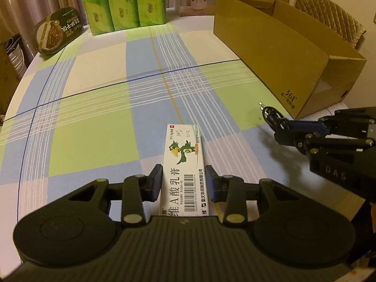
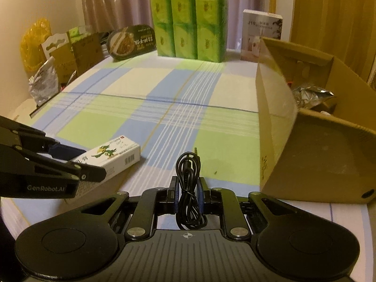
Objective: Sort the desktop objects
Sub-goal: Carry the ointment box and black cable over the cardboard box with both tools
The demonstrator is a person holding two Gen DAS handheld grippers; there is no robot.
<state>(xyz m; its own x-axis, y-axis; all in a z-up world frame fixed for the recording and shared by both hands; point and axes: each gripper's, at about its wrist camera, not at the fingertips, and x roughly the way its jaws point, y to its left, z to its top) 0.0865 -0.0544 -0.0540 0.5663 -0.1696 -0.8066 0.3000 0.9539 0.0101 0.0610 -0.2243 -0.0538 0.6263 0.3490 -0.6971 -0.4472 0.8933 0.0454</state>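
Observation:
A white ointment box with a green bird (image 1: 184, 164) lies on the checked tablecloth between the fingers of my left gripper (image 1: 184, 172), whose pads sit against its long sides. The box also shows in the right wrist view (image 2: 110, 158), with the left gripper (image 2: 82, 162) around it. My right gripper (image 2: 188, 186) is shut on a coiled black audio cable (image 2: 188, 188), its plug pointing forward. In the left wrist view the right gripper (image 1: 282, 127) holds the cable (image 1: 270, 115) just off the corner of an open cardboard box (image 1: 293, 54).
The cardboard box (image 2: 312, 141) holds foil packets at right. Green tissue packs (image 2: 190, 23), a dark noodle bowl (image 2: 131, 41) and a white humidifier box (image 2: 258, 35) stand at the table's back. Bags and small cartons (image 2: 58, 56) line the left edge.

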